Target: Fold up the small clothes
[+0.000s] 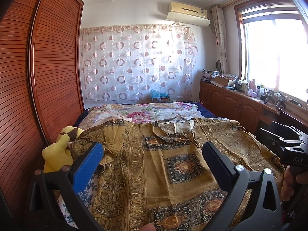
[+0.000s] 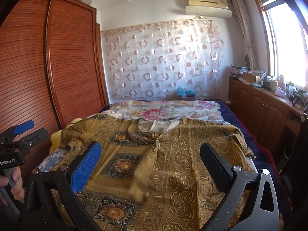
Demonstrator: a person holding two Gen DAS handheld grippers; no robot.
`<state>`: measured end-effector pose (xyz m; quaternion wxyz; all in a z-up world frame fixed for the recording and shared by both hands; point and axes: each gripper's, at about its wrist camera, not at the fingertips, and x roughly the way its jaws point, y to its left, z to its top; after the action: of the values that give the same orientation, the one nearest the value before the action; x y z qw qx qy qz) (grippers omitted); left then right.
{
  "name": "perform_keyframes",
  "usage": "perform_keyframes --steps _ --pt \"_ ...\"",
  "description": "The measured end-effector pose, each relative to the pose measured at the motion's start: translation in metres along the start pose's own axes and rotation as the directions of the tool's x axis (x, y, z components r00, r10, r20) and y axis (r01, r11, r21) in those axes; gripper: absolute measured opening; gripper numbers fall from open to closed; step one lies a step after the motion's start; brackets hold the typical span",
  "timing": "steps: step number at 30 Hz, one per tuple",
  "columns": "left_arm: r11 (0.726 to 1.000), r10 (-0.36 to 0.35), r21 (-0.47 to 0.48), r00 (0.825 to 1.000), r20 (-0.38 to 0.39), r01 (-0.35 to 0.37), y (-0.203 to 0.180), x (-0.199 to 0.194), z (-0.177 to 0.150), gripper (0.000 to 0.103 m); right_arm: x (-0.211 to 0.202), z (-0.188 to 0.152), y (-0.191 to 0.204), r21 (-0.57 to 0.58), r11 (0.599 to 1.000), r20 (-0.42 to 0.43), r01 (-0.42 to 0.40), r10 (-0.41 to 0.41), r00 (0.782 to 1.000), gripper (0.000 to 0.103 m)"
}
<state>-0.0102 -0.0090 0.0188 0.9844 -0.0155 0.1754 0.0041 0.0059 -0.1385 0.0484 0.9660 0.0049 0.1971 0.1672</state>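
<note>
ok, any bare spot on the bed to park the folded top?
Free: the floral quilt beyond the shirt collar. Shirt covers the near bed; yellow plush crowds its wardrobe-side edge. Window counter is cluttered.

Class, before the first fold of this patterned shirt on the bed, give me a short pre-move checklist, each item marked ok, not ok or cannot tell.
1. Left gripper open, holding nothing: ok.
2. Right gripper open, holding nothing: ok.
3. Shirt spread on the bed, neckline at the far end: ok.
4. Shirt lying flat, no wrinkles: not ok, creases near the left sleeve.
5. Yellow plush toy clear of the sleeve: not ok, it sits right beside it.
6. Near hem straight: cannot tell, hidden.
</note>
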Motion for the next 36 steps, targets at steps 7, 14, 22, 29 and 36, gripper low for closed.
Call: perform_keyframes --steps 7,14,22,29,36 --pt "1.0 0.002 0.0 1.0 0.0 -0.002 -0.001 0.0 0.0 0.103 0.0 0.0 0.0 0.001 1.0 -0.001 0.001 -0.001 1.0 0.103" --pt "1.0 0.002 0.0 1.0 0.0 -0.002 -0.001 0.0 0.001 0.103 0.0 -0.001 0.0 0.005 1.0 -0.004 0.002 -0.002 1.0 0.103" --pt "1.0 -0.001 -0.012 0.999 -0.038 0.0 0.005 0.012 -0.007 0.103 0.007 0.001 0.012 -0.005 1.0 -0.025 -0.031 0.031 0.999 0.103" --pt "0.998 0.034 -0.044 0.993 -0.11 -0.039 0.044 0.037 -0.028 0.103 0.031 -0.016 0.018 -0.036 0.996 -0.088 -0.08 0.076 0.993 0.103" --pt "0.997 0.045 -0.052 0.984 -0.172 -0.055 0.089 0.058 -0.043 0.103 0.063 -0.041 0.021 -0.054 0.994 -0.177 -0.093 0.082 0.981 0.103"
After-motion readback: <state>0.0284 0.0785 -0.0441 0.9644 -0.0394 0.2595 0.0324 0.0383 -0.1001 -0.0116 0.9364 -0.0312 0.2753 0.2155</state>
